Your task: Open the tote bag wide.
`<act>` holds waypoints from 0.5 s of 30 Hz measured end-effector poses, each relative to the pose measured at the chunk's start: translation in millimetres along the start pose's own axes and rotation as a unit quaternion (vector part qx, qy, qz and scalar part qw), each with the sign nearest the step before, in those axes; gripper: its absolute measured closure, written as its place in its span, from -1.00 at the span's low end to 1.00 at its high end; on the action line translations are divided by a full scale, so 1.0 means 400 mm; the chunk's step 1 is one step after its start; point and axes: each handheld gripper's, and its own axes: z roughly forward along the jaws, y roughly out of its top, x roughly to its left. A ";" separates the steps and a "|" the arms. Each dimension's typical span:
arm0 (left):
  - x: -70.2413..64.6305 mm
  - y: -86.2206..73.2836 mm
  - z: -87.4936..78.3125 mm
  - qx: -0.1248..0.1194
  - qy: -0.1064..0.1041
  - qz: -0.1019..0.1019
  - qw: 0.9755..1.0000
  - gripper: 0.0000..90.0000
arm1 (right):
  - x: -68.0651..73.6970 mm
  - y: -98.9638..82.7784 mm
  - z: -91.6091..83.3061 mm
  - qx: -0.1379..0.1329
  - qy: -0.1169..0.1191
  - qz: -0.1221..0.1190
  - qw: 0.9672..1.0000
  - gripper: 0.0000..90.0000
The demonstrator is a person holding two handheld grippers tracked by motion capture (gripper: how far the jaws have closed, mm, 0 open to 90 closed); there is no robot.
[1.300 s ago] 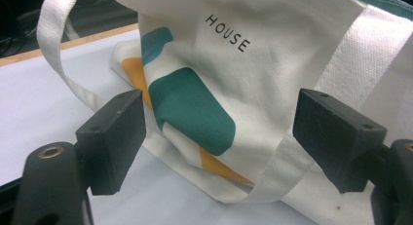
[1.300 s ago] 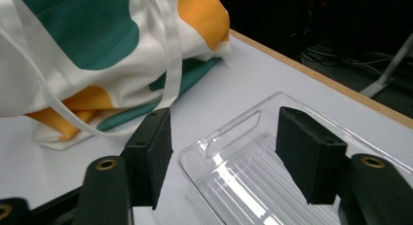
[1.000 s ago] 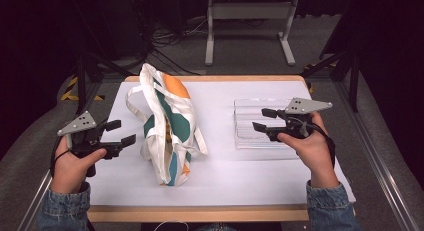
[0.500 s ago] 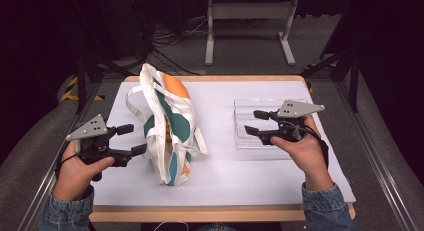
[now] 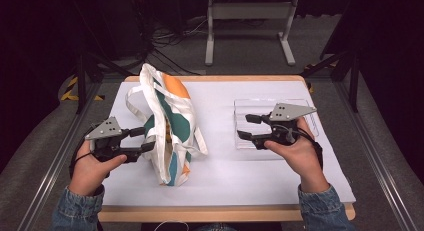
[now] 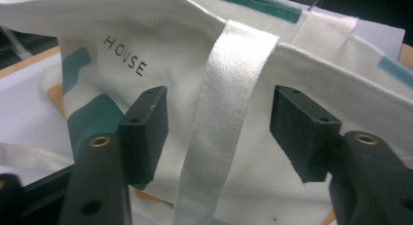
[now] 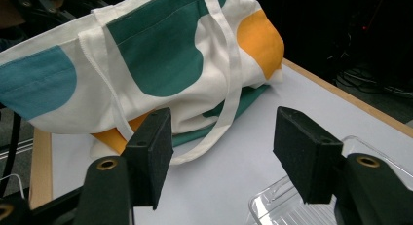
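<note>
A cream tote bag with teal and orange patches stands on the white table cover, left of centre. My left gripper is at the bag's left side. In the left gripper view a cream strap runs between the pads without touching them. Those jaws have just been closing and stand apart around the strap. My right gripper is open and holds nothing. It hovers over the left part of a clear plastic tray and points at the bag.
The bag's loose handle loop lies on the cover toward the tray. The wooden table edge shows at the front. A metal stand and cables are on the floor behind the table.
My left gripper moved right up to the bag and its jaws narrowed around the strap. My right gripper shifted left over the tray, jaws unchanged.
</note>
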 end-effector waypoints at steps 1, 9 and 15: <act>0.003 -0.002 0.003 -0.010 -0.001 -0.002 1.000 0.04 | 0.002 0.001 0.001 0.000 0.001 -0.001 1.000 -0.12; 0.011 -0.007 0.005 -0.032 -0.013 -0.002 0.999 0.76 | 0.017 0.006 0.014 -0.002 0.015 -0.004 1.000 -0.12; 0.005 -0.003 0.001 -0.034 -0.013 -0.003 0.999 0.88 | 0.028 0.013 0.018 -0.004 0.020 -0.007 1.000 -0.06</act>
